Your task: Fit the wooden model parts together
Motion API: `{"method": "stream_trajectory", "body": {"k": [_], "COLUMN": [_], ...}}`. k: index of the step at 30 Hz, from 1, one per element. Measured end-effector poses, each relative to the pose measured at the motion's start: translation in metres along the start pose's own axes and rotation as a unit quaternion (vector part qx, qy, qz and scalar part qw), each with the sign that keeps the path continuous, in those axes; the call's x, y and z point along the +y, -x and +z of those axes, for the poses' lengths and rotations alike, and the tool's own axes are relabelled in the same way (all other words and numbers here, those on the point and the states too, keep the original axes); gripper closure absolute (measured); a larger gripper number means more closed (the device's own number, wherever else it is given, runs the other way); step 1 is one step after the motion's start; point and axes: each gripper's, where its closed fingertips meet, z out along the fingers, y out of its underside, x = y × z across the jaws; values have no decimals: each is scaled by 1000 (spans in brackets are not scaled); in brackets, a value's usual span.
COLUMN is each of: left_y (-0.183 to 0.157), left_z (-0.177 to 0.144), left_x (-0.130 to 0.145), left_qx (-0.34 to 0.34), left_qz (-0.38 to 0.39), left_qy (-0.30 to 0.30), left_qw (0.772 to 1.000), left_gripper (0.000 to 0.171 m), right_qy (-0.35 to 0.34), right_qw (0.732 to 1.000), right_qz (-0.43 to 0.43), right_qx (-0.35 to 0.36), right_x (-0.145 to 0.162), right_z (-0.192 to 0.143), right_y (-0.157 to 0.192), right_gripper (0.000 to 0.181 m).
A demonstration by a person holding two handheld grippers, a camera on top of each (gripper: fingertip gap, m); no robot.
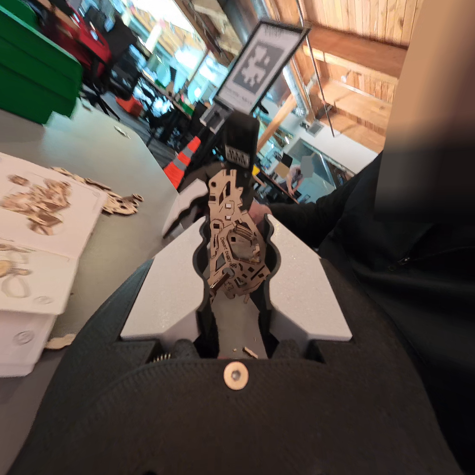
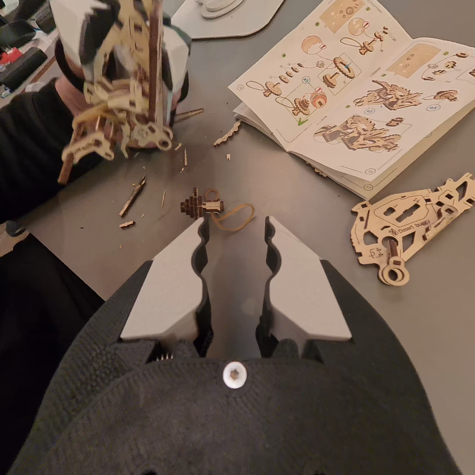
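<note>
Left wrist view: the left gripper (image 1: 235, 231) is closed around a flat wooden side panel (image 1: 232, 239) of the model, the panel standing on edge between the two grey fingers (image 1: 177, 277) and reaching toward 12 o'clock. A grey table (image 1: 108, 144) carries loose wooden pieces (image 1: 120, 200) at 9 o'clock, beside an open booklet (image 1: 46, 213). A dark sleeve (image 1: 321, 218) fills 3 o'clock.

Right wrist view: the right gripper (image 2: 235, 226) hangs over the table (image 2: 270, 164) with its fingers spread apart and nothing between them. Just past the left fingertip, at 12 o'clock, lies a small stepped wooden gear stack (image 2: 196, 204) with a rubber band (image 2: 237, 217) looped beside it. At 10 o'clock the left gripper (image 2: 120, 59), blurred, holds the partly built wooden frame (image 2: 123, 102) above the table. A second side panel (image 2: 408, 228) lies flat at 3 o'clock, near the instruction booklet (image 2: 359, 90) at 1 o'clock. Wood splinters (image 2: 133, 198) are scattered at 11 o'clock.
</note>
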Motion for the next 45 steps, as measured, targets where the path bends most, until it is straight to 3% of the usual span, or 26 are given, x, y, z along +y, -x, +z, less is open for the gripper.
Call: {"method": "stream_trajectory", "body": {"k": [12, 21, 35, 45], "left_y": [8, 10, 12, 12], "left_z": [-18, -18, -20, -15], "left_x": [-3, 1, 3, 8], "left_qx": [-37, -39, -35, -33], "left_qz": [0, -6, -15, -15], "left_qy": [10, 17, 16, 29], "left_qw": [999, 999, 999, 999], "left_gripper": [133, 133, 133, 133], "right_qy": [53, 69, 63, 12], "right_qw": [991, 991, 989, 994], "right_qz": [-124, -115, -135, -109], "right_qx": [6, 9, 19, 18], "right_x": [5, 11, 4, -15], "right_z": [21, 27, 15, 0], "right_y": [34, 36, 29, 24], "right_gripper": [139, 178, 181, 181]}}
